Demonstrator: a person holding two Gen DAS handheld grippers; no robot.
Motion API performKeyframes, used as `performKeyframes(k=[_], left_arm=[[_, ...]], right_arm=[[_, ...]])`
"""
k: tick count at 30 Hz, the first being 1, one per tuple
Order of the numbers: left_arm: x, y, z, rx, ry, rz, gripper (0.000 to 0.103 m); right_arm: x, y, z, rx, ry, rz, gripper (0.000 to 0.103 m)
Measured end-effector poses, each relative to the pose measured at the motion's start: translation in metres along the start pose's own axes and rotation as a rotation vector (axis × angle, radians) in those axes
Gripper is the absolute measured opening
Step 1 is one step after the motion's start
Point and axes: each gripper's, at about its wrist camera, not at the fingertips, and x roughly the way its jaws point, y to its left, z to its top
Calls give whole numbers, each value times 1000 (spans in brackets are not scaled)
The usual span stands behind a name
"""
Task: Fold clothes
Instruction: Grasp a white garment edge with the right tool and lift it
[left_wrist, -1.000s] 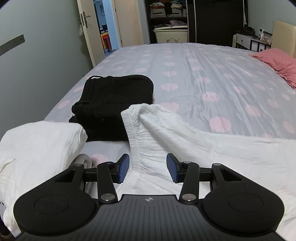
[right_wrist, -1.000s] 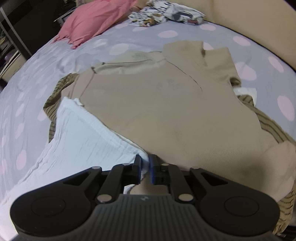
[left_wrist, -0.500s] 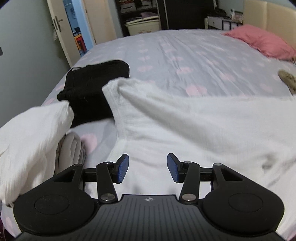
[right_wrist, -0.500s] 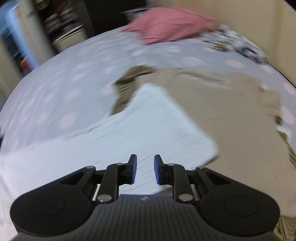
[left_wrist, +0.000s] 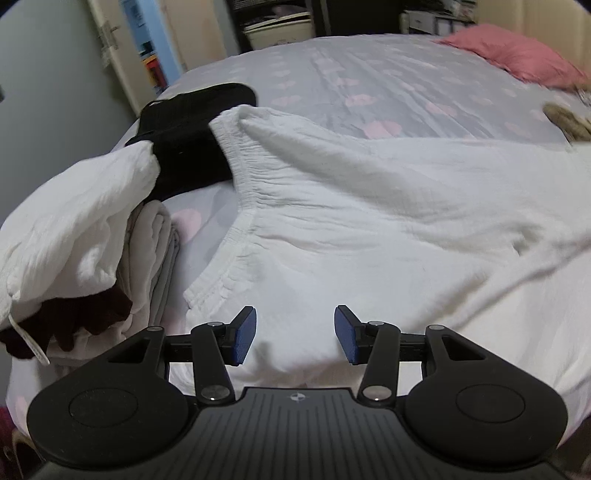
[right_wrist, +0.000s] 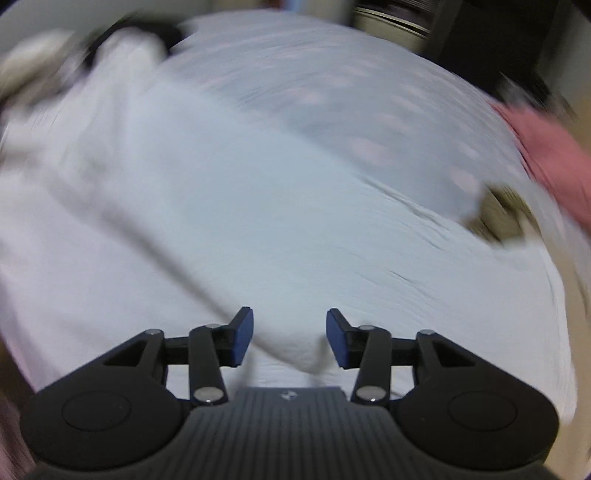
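Observation:
A white crinkled garment (left_wrist: 369, 206) with an elastic waistband lies spread across the bed, its waistband toward the left. My left gripper (left_wrist: 294, 339) hovers over its near edge with jaws apart and nothing pinched between the blue pads. In the blurred right wrist view the same white garment (right_wrist: 240, 221) fills the middle. My right gripper (right_wrist: 290, 341) stands above it, its jaws opening, with only cloth lying beneath and none pressed between the pads.
A folded black garment (left_wrist: 192, 144) lies at the far left of the bed. A stack of folded clothes topped by white cloth (left_wrist: 74, 236) sits at the near left. A pink pillow (left_wrist: 517, 59) is at the far right; a beige garment's edge (right_wrist: 495, 214) shows beside the white one.
My right gripper let go of the white garment's edge, opened, and swung left away from the beige shirt. The left gripper moved slightly right and lower over the white garment, still open.

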Motion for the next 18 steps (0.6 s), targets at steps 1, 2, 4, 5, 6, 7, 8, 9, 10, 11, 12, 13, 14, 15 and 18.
performKeyframes(k=[1, 2, 4, 5, 6, 7, 8, 9, 10, 11, 12, 13, 14, 15, 18], left_arm=[[0, -2, -1, 18, -1, 4, 46], [0, -5, -3, 35, -2, 8, 47], [1, -8, -6, 58, 0, 15, 47], [2, -9, -7, 65, 2, 17, 47], [3, -8, -8, 65, 3, 19, 47], [4, -7, -9, 60, 4, 20, 47], [4, -5, -10, 53, 6, 19, 47], [4, -2, -11, 45, 8, 17, 47], [5, 0, -12, 38, 10, 16, 47], [4, 1, -14, 35, 9, 16, 47], [4, 2, -15, 34, 8, 15, 47], [4, 3, -16, 36, 8, 13, 47], [3, 3, -17, 39, 8, 11, 47], [3, 3, -19, 50, 6, 4, 47], [-2, -2, -23, 115, -8, -37, 47]], right_arm=[[4, 10, 0, -55, 9, -6, 48], [7, 19, 0, -109, 17, -13, 47], [16, 29, 1, -176, 39, -47, 47], [20, 33, 2, -209, 49, -64, 46], [25, 35, 1, -233, 64, -78, 45], [29, 34, 0, -250, 77, -79, 45], [33, 35, -1, -269, 90, -84, 43], [37, 35, -3, -291, 96, -104, 38], [40, 35, -3, -304, 97, -122, 24], [39, 32, -2, -297, 96, -131, 14], [38, 30, -1, -290, 94, -140, 12], [35, 27, 2, -278, 89, -142, 6], [30, 28, 4, -276, 89, -144, 6], [25, 28, 6, -275, 88, -146, 6], [3, 31, 10, -283, 82, -146, 5]])
